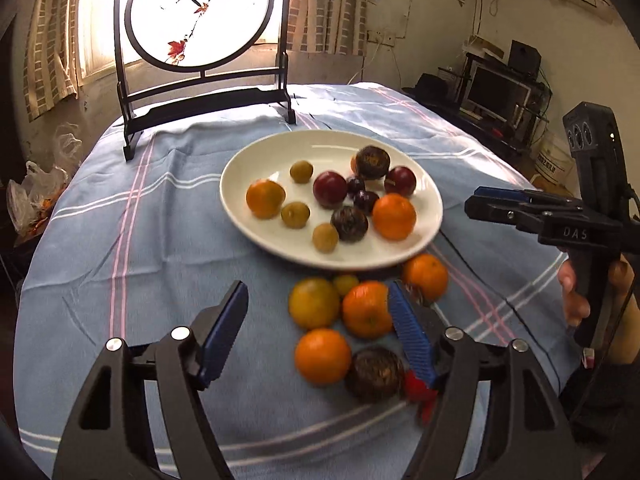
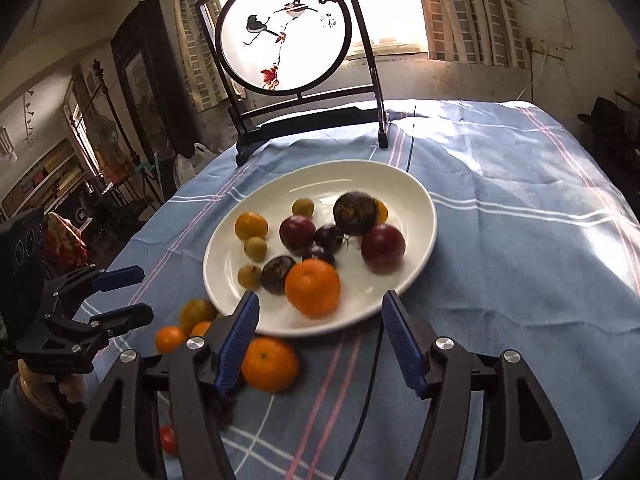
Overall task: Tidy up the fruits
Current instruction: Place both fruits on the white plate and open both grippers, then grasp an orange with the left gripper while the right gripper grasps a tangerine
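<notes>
Plainly, from the left wrist, the left tongs [image 1: 316, 330] gaped empty over loose oranges [image 1: 366, 309] at the worktop's near edge; a nudge could roll them off. From the right wrist, the right tongs [image 2: 320, 344] stood open, empty, by the plate's [image 2: 416, 196] near rim, liable to clip it.

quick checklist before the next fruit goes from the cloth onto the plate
1. Left gripper free to grasp: ok, fingers apart, nothing pinched between them.
2. Right gripper free to grasp: ok, fingers apart and nothing held.
3. Fruit left on the tablecloth: ok, oranges and a dark round fruit lie in front of the left gripper.
4. Room on the white plate: ok, its far side is bare.
5. Plate seated on the table: ok, fully on the cloth.
6. Small red thing by the left gripper's right finger: cannot tell, blurred.
</notes>
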The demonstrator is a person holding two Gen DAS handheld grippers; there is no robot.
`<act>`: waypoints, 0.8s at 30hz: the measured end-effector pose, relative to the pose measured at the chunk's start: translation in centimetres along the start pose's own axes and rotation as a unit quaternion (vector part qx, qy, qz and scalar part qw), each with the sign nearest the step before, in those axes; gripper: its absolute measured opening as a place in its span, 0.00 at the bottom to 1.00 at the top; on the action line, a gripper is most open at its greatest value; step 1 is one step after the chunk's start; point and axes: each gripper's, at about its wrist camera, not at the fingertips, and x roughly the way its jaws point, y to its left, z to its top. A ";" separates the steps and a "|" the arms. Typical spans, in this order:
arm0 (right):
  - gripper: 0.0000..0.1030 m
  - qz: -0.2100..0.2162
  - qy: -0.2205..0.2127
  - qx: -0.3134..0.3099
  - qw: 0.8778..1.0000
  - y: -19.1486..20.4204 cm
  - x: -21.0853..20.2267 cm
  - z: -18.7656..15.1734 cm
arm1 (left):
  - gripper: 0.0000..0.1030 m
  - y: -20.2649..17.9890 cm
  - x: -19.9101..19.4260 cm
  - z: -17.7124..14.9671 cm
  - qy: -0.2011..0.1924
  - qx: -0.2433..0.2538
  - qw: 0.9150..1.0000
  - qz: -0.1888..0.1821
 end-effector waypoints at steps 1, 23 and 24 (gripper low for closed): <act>0.63 -0.002 0.004 0.002 1.000 -0.1 -0.1 -0.9 | 0.68 -0.2 -0.1 -0.9 0.007 0.006 1.000 0.003; 0.63 -0.003 0.000 0.002 1.000 0.1 -0.3 -3.2 | 0.42 1.0 4.1 -2.3 0.064 -0.043 0.997 -0.029; 0.63 -0.003 -0.001 0.002 1.000 0.1 -0.3 -3.2 | 0.36 0.8 4.1 -2.3 0.063 -0.038 0.997 -0.029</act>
